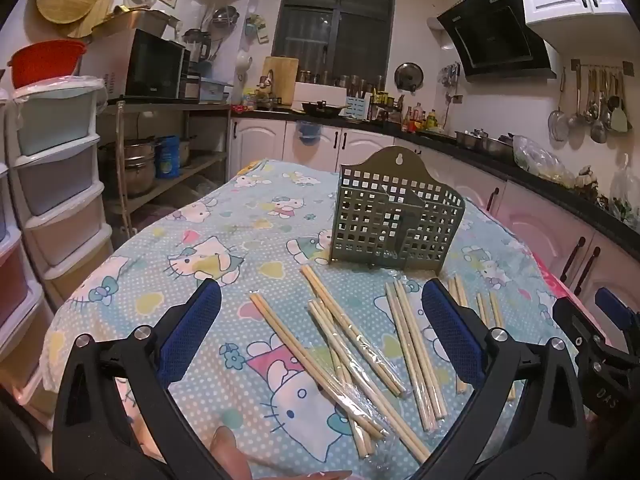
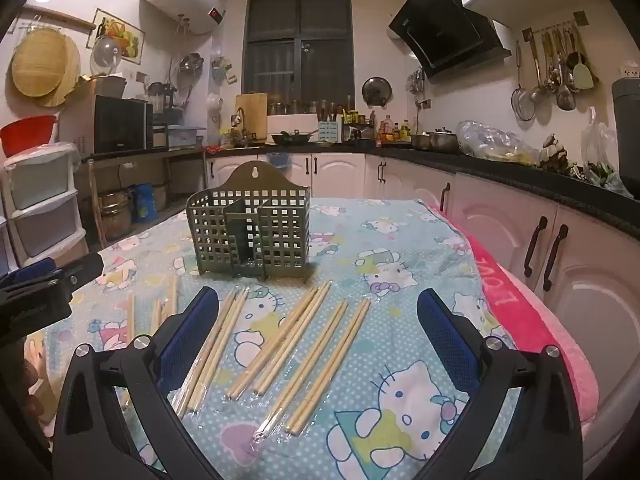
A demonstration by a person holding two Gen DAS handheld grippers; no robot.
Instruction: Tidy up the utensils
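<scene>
Dim kitchen; dark barred window (image 2: 299,44); white cabinets (image 2: 336,174); black counter (image 2: 500,168); stacked plastic drawers (image 1: 56,184)

Two black plastic frames are being shown, each forking into a pair of curved arms. On the left gripper (image 1: 320,320) and the right gripper (image 2: 318,328), textured blue pads (image 1: 192,332) are being carried on the inner faces of the fingers. Round silver screws (image 1: 141,333) are being displayed at the pivots. Faint embossed lettering is being seen on the right gripper's body in the left wrist view, too small to be read with certainty.
</scene>
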